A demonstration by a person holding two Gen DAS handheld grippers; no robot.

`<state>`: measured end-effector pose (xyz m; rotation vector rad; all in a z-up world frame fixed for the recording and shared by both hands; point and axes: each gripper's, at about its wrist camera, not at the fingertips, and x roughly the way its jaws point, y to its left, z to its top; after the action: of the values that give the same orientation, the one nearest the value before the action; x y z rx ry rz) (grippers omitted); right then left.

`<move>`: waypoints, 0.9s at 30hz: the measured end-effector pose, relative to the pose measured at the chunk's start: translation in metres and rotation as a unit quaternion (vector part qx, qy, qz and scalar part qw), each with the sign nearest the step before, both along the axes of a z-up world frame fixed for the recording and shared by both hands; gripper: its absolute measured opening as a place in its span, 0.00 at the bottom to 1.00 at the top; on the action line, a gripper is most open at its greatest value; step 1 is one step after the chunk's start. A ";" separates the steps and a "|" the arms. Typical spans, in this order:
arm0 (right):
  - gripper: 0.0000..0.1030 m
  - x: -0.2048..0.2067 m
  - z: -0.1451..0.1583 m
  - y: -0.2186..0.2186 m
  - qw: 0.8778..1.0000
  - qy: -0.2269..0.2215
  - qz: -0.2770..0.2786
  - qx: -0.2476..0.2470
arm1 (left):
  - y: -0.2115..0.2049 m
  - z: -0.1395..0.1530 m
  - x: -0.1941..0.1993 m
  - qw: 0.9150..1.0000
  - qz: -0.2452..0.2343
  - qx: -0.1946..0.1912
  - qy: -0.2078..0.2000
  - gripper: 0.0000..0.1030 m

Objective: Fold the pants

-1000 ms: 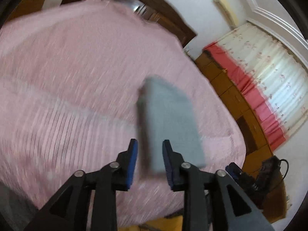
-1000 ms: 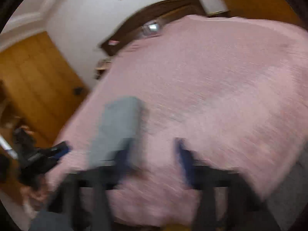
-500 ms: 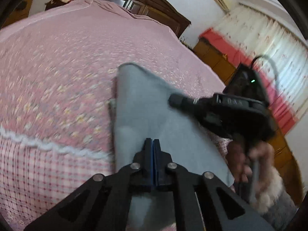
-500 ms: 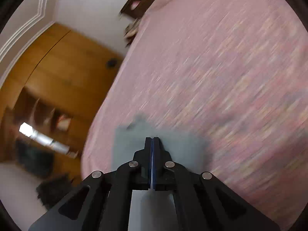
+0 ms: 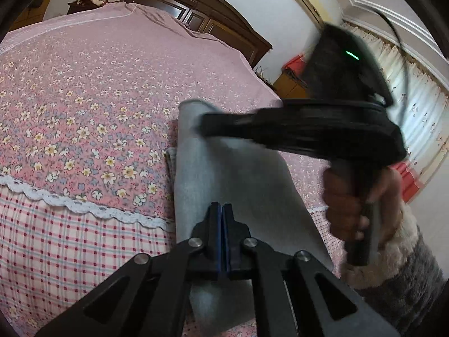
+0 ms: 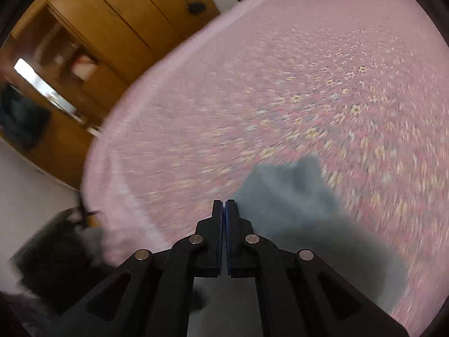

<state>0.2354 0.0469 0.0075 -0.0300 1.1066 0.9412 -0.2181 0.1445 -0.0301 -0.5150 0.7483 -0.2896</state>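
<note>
Left wrist view: the left hand-held gripper (image 5: 223,210) has its blue pads pressed together, the near end of the grey pants (image 5: 224,174) under its tip – whether cloth is pinched cannot be told. The pants lie folded near the edge of the bed (image 5: 84,90), on its pink floral cover. To the right, a hand (image 5: 353,196) carries the right hand-held gripper (image 6: 224,206) – jaws closed – over the pants' far end.

The pants (image 5: 238,179) are plain grey, folded into a long narrow strip lying flat on the floral pink bed (image 5: 84,90), running from 6 toward 12 o'clock near its foot.
</note>
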 end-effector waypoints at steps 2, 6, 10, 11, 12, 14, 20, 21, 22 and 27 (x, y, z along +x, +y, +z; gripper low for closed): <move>0.00 0.015 0.000 -0.016 0.998 -0.001 -0.066 0.017 | 0.007 -0.002 -0.008 1.000 0.003 0.000 -0.001 0.02; 0.02 -0.007 0.025 -0.075 0.983 -0.027 -0.156 0.087 | 0.007 -0.005 -0.009 1.000 0.000 -0.002 -0.002 0.02; 0.30 -0.055 0.033 -0.142 0.969 -0.013 -0.181 0.167 | 0.012 -0.007 -0.009 1.000 0.000 -0.011 -0.001 0.02; 0.36 -0.068 0.028 -0.159 0.966 0.002 -0.184 0.179 | 0.017 -0.005 -0.016 1.000 -0.001 -0.012 0.000 0.02; 0.41 -0.076 0.024 -0.176 0.964 0.016 -0.188 0.186 | 0.021 -0.002 -0.020 1.000 -0.002 -0.011 0.002 0.05; 0.42 -0.081 0.015 -0.195 0.960 0.039 -0.199 0.191 | 0.026 0.007 -0.020 1.000 0.002 -0.005 -0.004 0.15; 0.42 -0.122 -0.013 -0.199 0.951 0.087 -0.164 0.246 | 0.027 0.024 -0.031 0.997 0.033 0.068 -0.026 0.41; 0.41 -0.125 -0.020 -0.194 0.955 0.085 -0.150 0.243 | 0.028 0.027 -0.034 0.997 0.033 0.063 -0.032 0.42; 0.35 -0.127 -0.023 -0.188 0.958 0.077 -0.153 0.229 | 0.030 0.028 -0.035 0.998 0.031 0.054 -0.034 0.42; 0.00 -0.124 -0.060 -0.206 0.952 0.094 -0.206 0.205 | 0.031 0.012 -0.025 0.997 0.025 0.061 0.027 0.47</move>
<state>0.1118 -0.1587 -0.0524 0.6206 1.0167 0.7866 -0.2431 0.1755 -0.0178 -0.4271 0.7994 -0.1840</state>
